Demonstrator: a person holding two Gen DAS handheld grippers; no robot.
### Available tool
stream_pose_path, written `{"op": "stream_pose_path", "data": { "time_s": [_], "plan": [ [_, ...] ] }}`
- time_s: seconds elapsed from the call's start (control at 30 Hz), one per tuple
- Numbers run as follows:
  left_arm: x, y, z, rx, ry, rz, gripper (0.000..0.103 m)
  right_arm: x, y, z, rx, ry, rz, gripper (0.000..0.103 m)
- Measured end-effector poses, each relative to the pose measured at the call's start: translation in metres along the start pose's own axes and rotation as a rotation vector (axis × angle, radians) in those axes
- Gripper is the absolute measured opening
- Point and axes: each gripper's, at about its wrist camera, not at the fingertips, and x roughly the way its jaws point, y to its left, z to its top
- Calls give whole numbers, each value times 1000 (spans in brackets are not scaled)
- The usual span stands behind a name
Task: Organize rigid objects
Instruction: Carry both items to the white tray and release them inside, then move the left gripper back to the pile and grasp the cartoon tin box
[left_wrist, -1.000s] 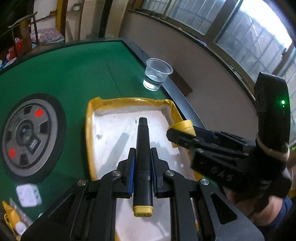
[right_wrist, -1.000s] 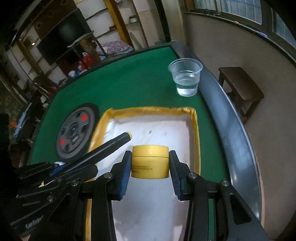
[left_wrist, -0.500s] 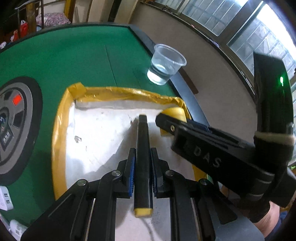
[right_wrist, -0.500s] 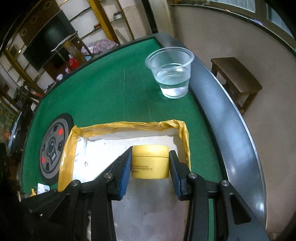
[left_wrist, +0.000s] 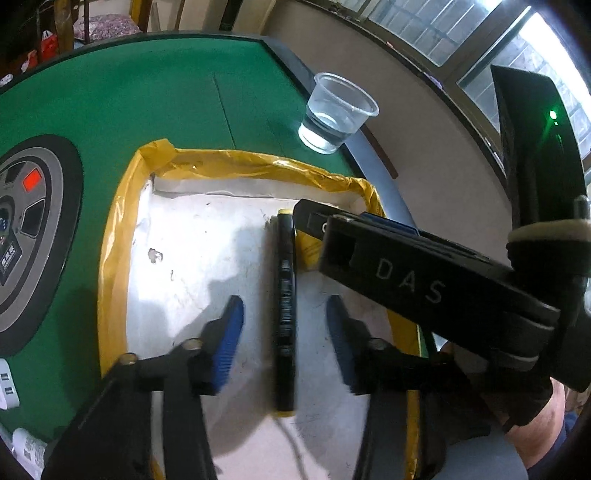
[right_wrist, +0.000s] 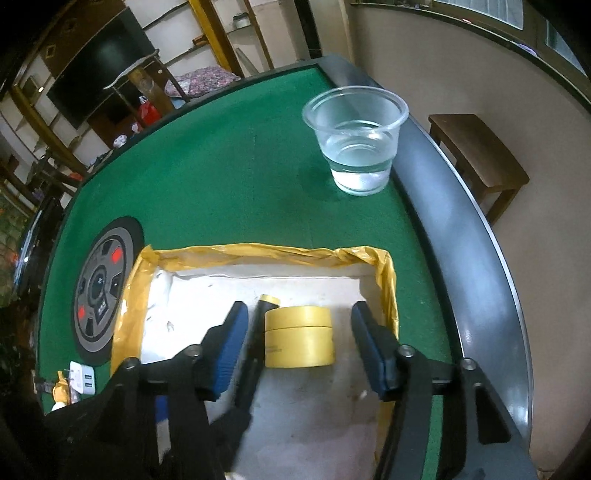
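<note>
A shallow white tray (left_wrist: 122, 236) with a yellow taped rim (right_wrist: 273, 251) lies on the green table. A black marker with yellow ends (left_wrist: 285, 314) lies flat on the tray floor between the fingers of my left gripper (left_wrist: 284, 343), whose jaws are opening and do not touch it. A yellow round jar (right_wrist: 299, 341) stands in the tray beside the marker (right_wrist: 263, 314). My right gripper (right_wrist: 297, 341) straddles the jar, its jaws opening with gaps on both sides. In the left wrist view the right gripper's body (left_wrist: 424, 273) hides most of the jar.
A clear plastic cup of water (right_wrist: 356, 138) stands on the green felt beyond the tray, near the table's dark curved edge (right_wrist: 461, 236). A round grey control disc (right_wrist: 101, 286) is set in the table on the left. A white charger (right_wrist: 83, 380) lies by the tray's left side.
Both grippers sank toward the tray floor and their jaws spread. The marker left the left grip and lies in the tray. The jar left the right grip and stands in the tray.
</note>
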Motion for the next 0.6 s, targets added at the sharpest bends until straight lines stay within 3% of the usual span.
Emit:
{"op": "stream_pose_path", "data": {
  "time_s": [0.33,0.6],
  "plan": [
    [-56,5,-18,22,-75,-52,46,-74,17,-31,7,-160,2,55],
    [-112,31,-51,45,-126,-64,46,-103,60,-67,-14,-184,86,59]
  ]
}}
